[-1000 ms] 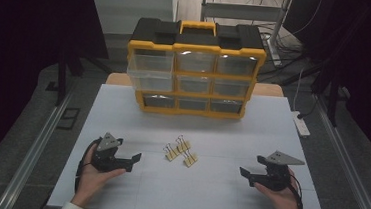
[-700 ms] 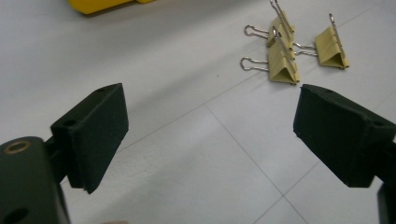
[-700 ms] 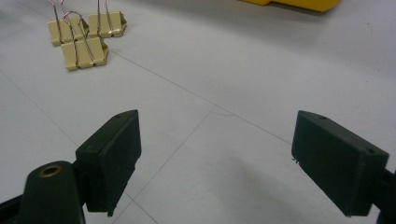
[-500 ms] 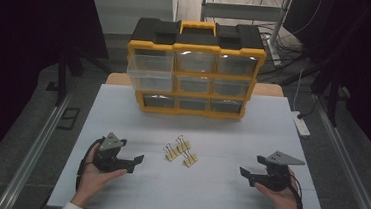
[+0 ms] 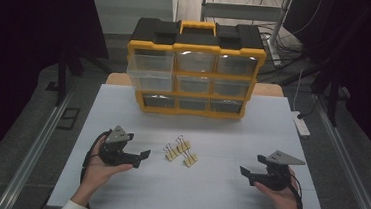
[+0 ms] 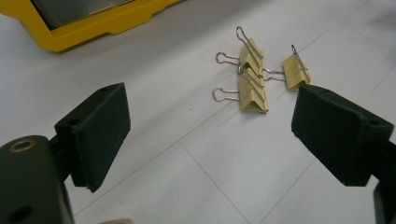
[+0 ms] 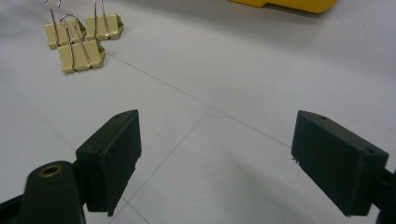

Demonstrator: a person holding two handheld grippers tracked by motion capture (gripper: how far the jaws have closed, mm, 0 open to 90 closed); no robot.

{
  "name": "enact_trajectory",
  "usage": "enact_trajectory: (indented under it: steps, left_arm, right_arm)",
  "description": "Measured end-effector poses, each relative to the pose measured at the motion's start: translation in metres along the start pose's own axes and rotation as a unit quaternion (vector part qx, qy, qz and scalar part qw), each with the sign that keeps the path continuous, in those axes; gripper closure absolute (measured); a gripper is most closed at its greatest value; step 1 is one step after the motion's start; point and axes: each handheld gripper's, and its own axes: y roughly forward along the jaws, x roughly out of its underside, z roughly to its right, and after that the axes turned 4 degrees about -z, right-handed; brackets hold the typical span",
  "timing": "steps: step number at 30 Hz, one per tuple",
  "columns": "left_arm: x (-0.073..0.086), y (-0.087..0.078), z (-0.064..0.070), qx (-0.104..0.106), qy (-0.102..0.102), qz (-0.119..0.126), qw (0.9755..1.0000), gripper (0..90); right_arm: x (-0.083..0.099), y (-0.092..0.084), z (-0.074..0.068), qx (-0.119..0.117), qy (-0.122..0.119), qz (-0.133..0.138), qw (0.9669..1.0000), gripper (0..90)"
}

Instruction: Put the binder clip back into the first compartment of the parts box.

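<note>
Three yellow binder clips lie bunched together at the middle of the white table. In the left gripper view the binder clips lie a short way ahead of the jaws. In the right gripper view the binder clips are far off at the upper left. My left gripper rests on the table left of the clips, open, nothing between its jaws. My right gripper rests at the right, open and empty, pointing towards the clips.
A yellow and black organiser with clear drawers stands at the back of the table; its upper-left drawer sticks out a little. A white power strip lies at the table's right edge. Metal rails run along both sides.
My left gripper has shifted slightly to the right, towards the clips. The right gripper and the clips have stayed put.
</note>
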Motion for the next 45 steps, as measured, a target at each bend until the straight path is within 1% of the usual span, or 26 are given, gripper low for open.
enact_trajectory:
  steps: [3, 5, 9, 10, 14, 16, 17, 18, 20, 22, 23, 26, 31, 34, 37, 38, 39, 40, 44, 45]
  left_arm:
    - [-0.003, 0.001, -0.002, 0.001, -0.004, -0.002, 1.0000, 12.8]
    - [-0.005, 0.001, -0.002, 0.001, -0.002, -0.005, 1.0000, 12.8]
    - [-0.012, 0.004, -0.001, 0.006, 0.001, -0.017, 0.9998, 13.8]
    - [-0.016, 0.006, 0.001, 0.009, 0.006, -0.023, 0.9997, 13.7]
    - [-0.023, 0.010, 0.003, 0.017, 0.017, -0.030, 0.9993, 13.7]
    - [-0.027, 0.013, 0.004, 0.021, 0.016, -0.034, 0.9991, 13.8]
    - [-0.031, 0.018, 0.005, 0.023, 0.017, -0.044, 0.9986, 13.8]
    - [-0.031, 0.018, 0.005, 0.023, 0.017, -0.044, 0.9986, 13.9]
    - [-0.036, 0.021, 0.007, 0.025, 0.018, -0.053, 0.9981, 14.2]
    - [-0.042, 0.023, 0.012, 0.028, 0.025, -0.055, 0.9978, 14.6]
    - [-0.045, 0.025, 0.015, 0.033, 0.028, -0.057, 0.9974, 14.6]
    - [-0.050, 0.030, 0.016, 0.038, 0.030, -0.062, 0.9969, 14.5]
    - [-0.057, 0.046, 0.016, 0.055, 0.031, -0.085, 0.9944, 14.4]
    - [-0.060, 0.054, 0.017, 0.063, 0.030, -0.092, 0.9933, 14.6]
    - [-0.063, 0.062, 0.017, 0.063, 0.029, -0.101, 0.9924, 14.6]
    - [-0.064, 0.066, 0.016, 0.066, 0.031, -0.109, 0.9913, 14.7]
    - [-0.065, 0.069, 0.016, 0.067, 0.028, -0.113, 0.9909, 15.1]
    - [-0.065, 0.069, 0.016, 0.067, 0.028, -0.113, 0.9909, 15.6]
    - [-0.065, 0.077, 0.015, 0.069, 0.022, -0.131, 0.9887, 17.2]
    - [-0.065, 0.077, 0.015, 0.069, 0.022, -0.131, 0.9887, 17.7]
  right_arm:
    - [0.001, 0.000, 0.000, 0.000, 0.002, -0.001, 1.0000, 16.4]
    - [0.001, 0.000, 0.000, 0.000, 0.003, -0.001, 1.0000, 16.4]
    - [0.001, 0.000, 0.000, 0.003, 0.003, -0.004, 1.0000, 16.4]
    - [0.002, -0.001, 0.000, 0.002, 0.002, -0.003, 1.0000, 16.4]
    - [0.002, -0.001, 0.000, 0.005, 0.001, -0.004, 1.0000, 16.4]
    - [0.002, 0.000, 0.001, 0.004, 0.000, -0.005, 1.0000, 16.3]
    - [0.002, 0.000, 0.001, 0.006, 0.000, -0.006, 1.0000, 16.3]
    - [0.002, 0.000, 0.001, 0.006, 0.000, -0.006, 1.0000, 16.3]
    - [0.002, 0.000, 0.001, 0.004, 0.000, -0.005, 1.0000, 16.4]
    - [0.002, 0.000, 0.001, 0.004, 0.000, -0.005, 1.0000, 16.4]
    - [0.002, 0.000, 0.000, 0.004, -0.001, -0.005, 1.0000, 16.3]
    - [0.002, 0.000, 0.001, 0.004, -0.001, -0.005, 1.0000, 16.3]
    - [0.002, 0.001, 0.001, 0.005, -0.002, -0.007, 1.0000, 16.3]
    - [0.003, 0.001, 0.001, 0.005, -0.002, -0.007, 1.0000, 16.3]
    - [0.003, 0.000, 0.001, 0.006, -0.001, -0.007, 1.0000, 16.3]
    - [0.003, 0.000, 0.001, 0.006, 0.000, -0.007, 1.0000, 16.2]
    - [0.003, 0.000, 0.001, 0.006, 0.001, -0.007, 1.0000, 16.2]
    - [0.003, 0.000, 0.001, 0.006, 0.000, -0.007, 1.0000, 16.2]
    - [0.003, 0.000, 0.001, 0.006, -0.001, -0.009, 0.9999, 16.0]
    - [0.003, 0.000, 0.000, 0.006, -0.002, -0.008, 0.9999, 16.0]
